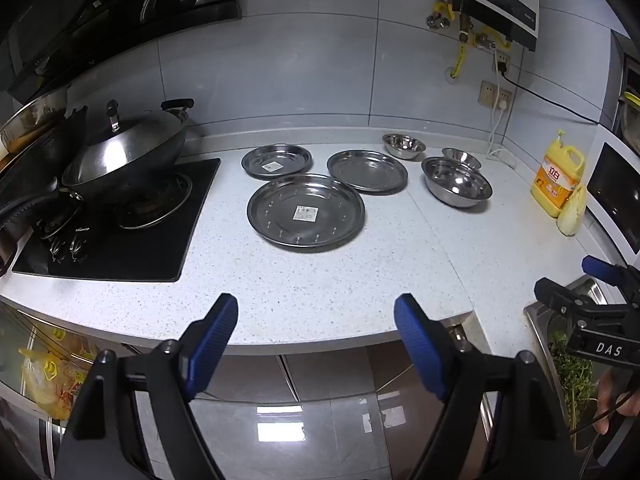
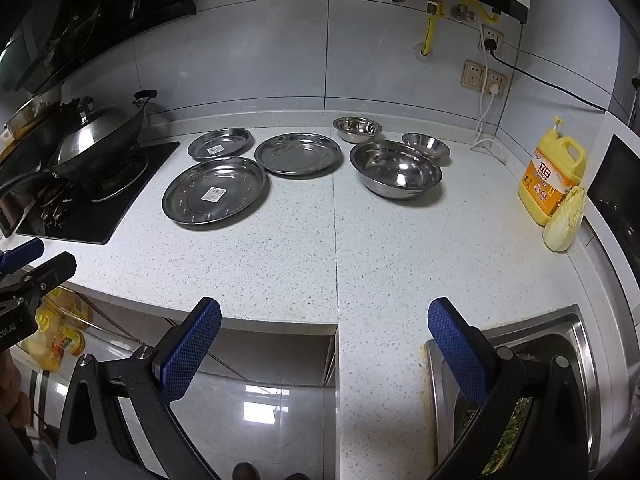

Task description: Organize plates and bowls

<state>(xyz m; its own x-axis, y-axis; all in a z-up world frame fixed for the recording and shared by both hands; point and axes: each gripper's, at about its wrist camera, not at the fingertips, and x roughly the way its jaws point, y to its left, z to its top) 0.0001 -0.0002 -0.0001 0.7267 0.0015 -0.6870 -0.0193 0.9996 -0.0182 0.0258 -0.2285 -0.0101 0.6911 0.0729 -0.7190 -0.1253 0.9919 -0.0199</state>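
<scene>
Three steel plates lie on the white counter: a large one (image 1: 306, 210) (image 2: 215, 195) in front, a small one (image 1: 276, 160) (image 2: 221, 143) behind it, a medium one (image 1: 367, 170) (image 2: 298, 153) to the right. Three steel bowls stand further right: a large one (image 1: 456, 181) (image 2: 395, 169), a small one (image 1: 403, 145) (image 2: 357, 128) at the back, another small one (image 1: 461, 157) (image 2: 426, 145) behind the large one. My left gripper (image 1: 316, 320) is open and empty at the counter's front edge. My right gripper (image 2: 324, 320) is open and empty, also off the front edge.
A lidded wok (image 1: 128, 156) sits on the black hob (image 1: 120, 248) at the left. A yellow detergent bottle (image 2: 552, 178) and a cabbage (image 2: 565, 220) stand at the right by a microwave (image 1: 616, 196). A sink (image 2: 560, 340) with greens lies at front right. Cables hang from wall sockets (image 2: 484, 78).
</scene>
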